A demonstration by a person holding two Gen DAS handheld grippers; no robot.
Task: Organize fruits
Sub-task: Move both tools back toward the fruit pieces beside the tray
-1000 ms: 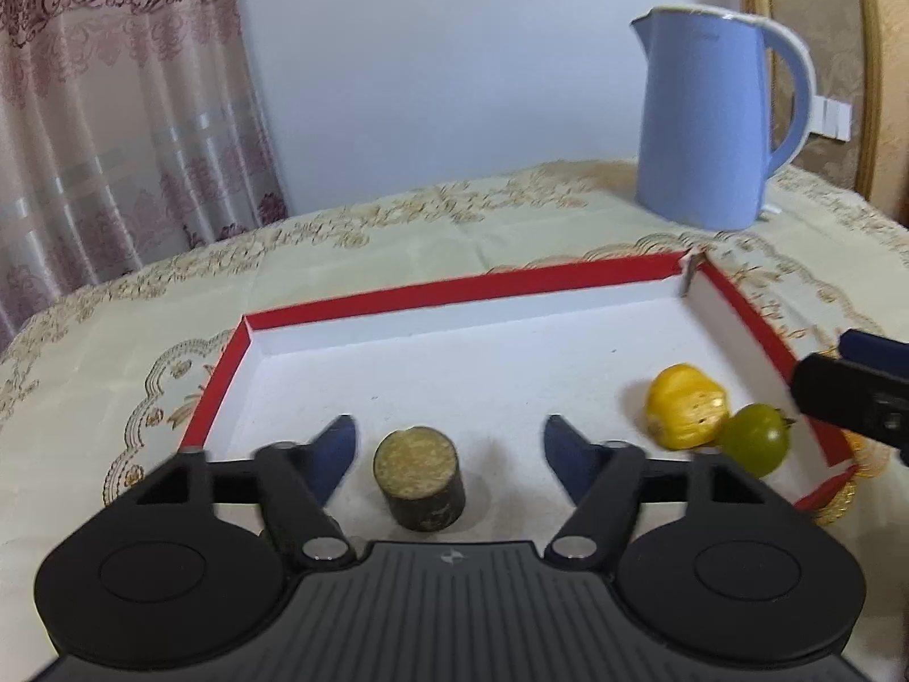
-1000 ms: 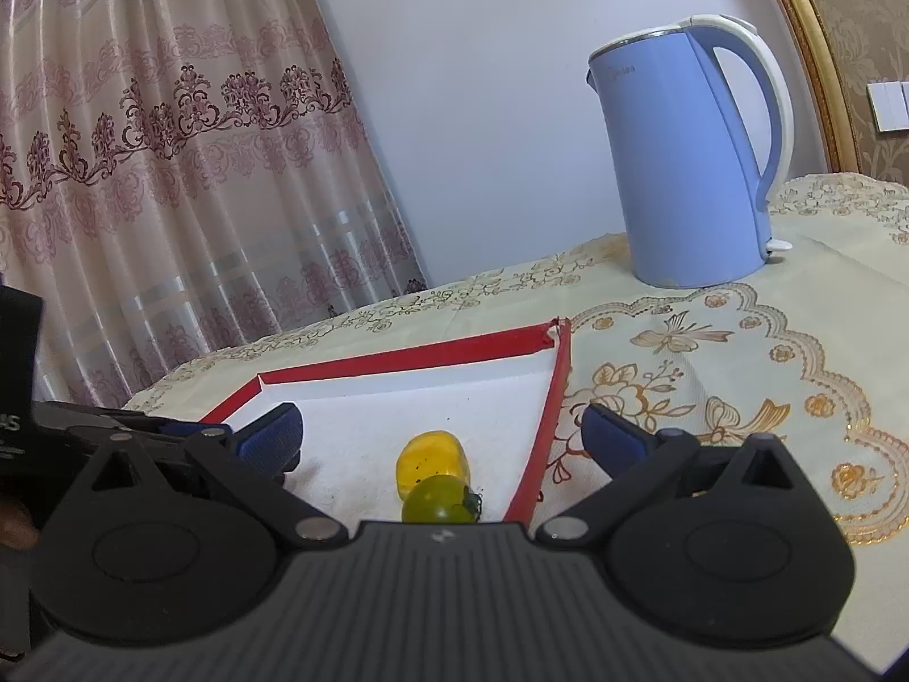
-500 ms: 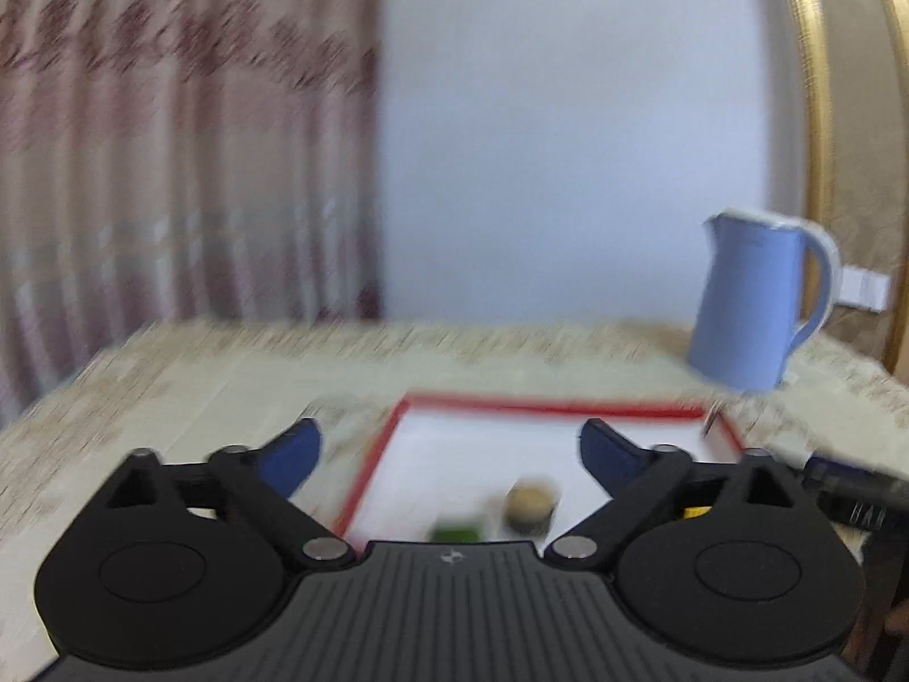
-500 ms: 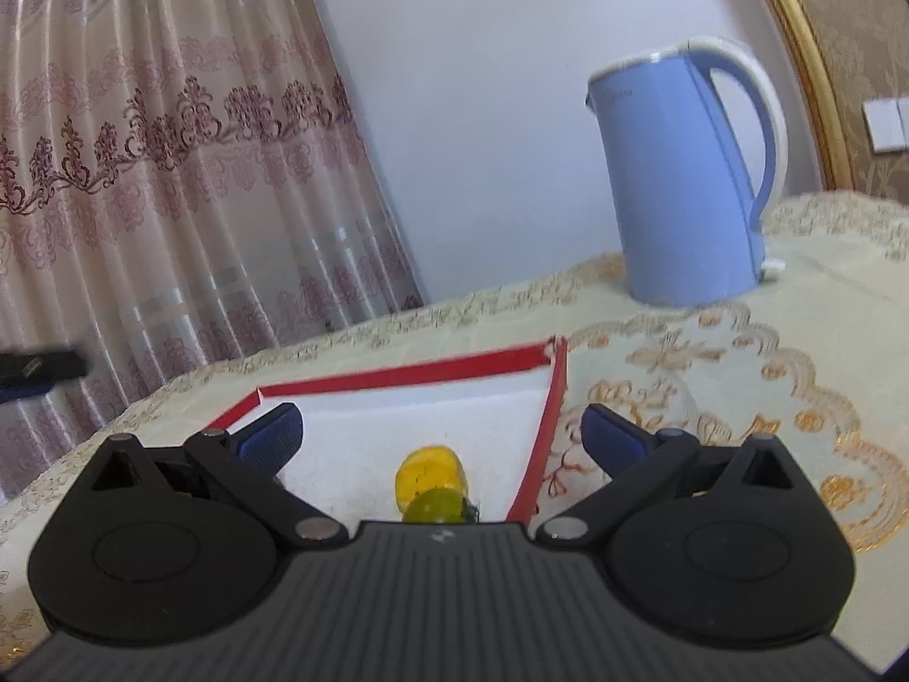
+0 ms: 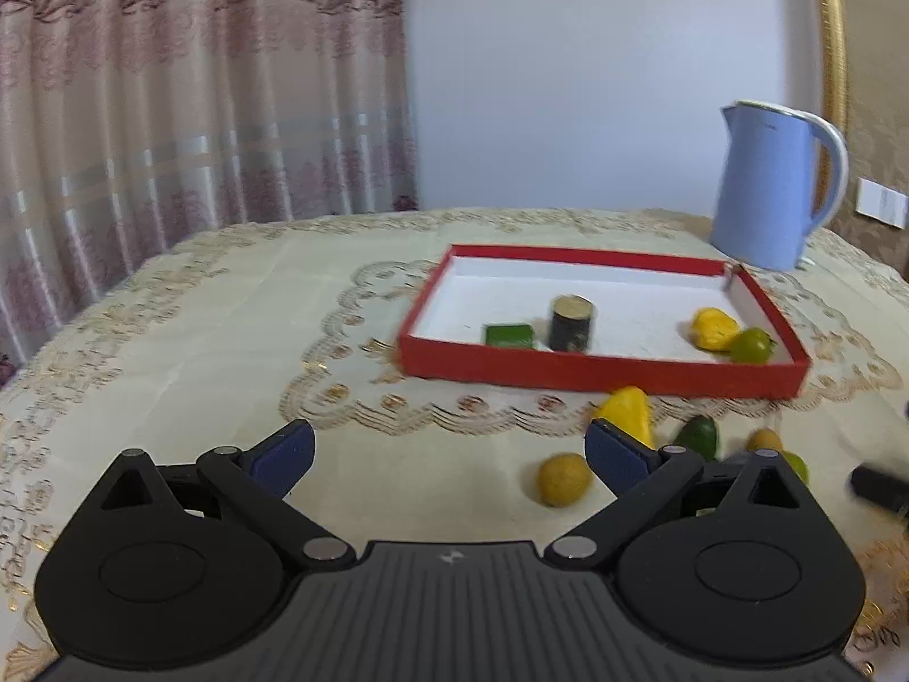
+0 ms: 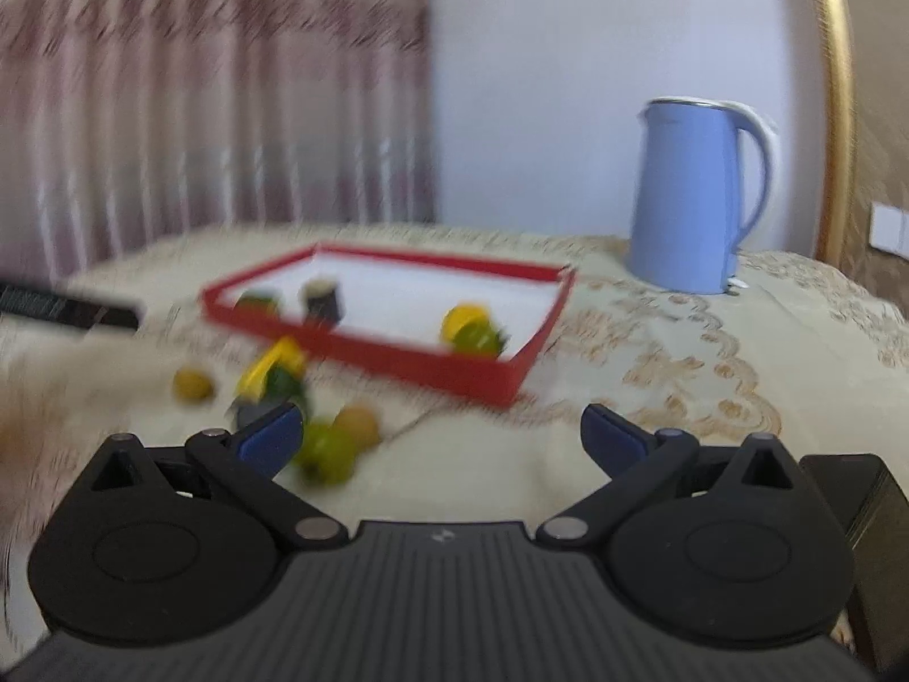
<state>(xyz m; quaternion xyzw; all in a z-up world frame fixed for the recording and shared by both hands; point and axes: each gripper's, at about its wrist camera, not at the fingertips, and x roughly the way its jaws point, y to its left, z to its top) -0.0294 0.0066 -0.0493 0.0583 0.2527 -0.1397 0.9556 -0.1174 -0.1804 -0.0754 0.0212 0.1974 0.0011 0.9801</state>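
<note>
A red tray [image 5: 596, 372] with a white floor holds a dark cylinder [image 5: 571, 323], a green block [image 5: 509, 335], a yellow fruit [image 5: 713, 328] and a green fruit [image 5: 751, 345]. In front of it on the cloth lie a yellow pepper [image 5: 625, 406], a dark green fruit [image 5: 700, 435] and a round yellow fruit [image 5: 562, 479]. My left gripper [image 5: 451, 452] is open and empty, well short of the tray. My right gripper [image 6: 440, 435] is open and empty; the tray [image 6: 500, 378] and the loose fruits [image 6: 329, 449] show blurred ahead of it.
A blue kettle [image 5: 775, 184] stands behind the tray at the back right, also in the right wrist view [image 6: 699, 193]. An embroidered cream cloth [image 5: 199, 341] covers the table. A curtain hangs at the left. A dark box [image 6: 852, 506] sits at the right.
Both grippers have pulled back and up from the tray. The cylinder is left standing in the tray. Loose fruits in front of the tray have come into view.
</note>
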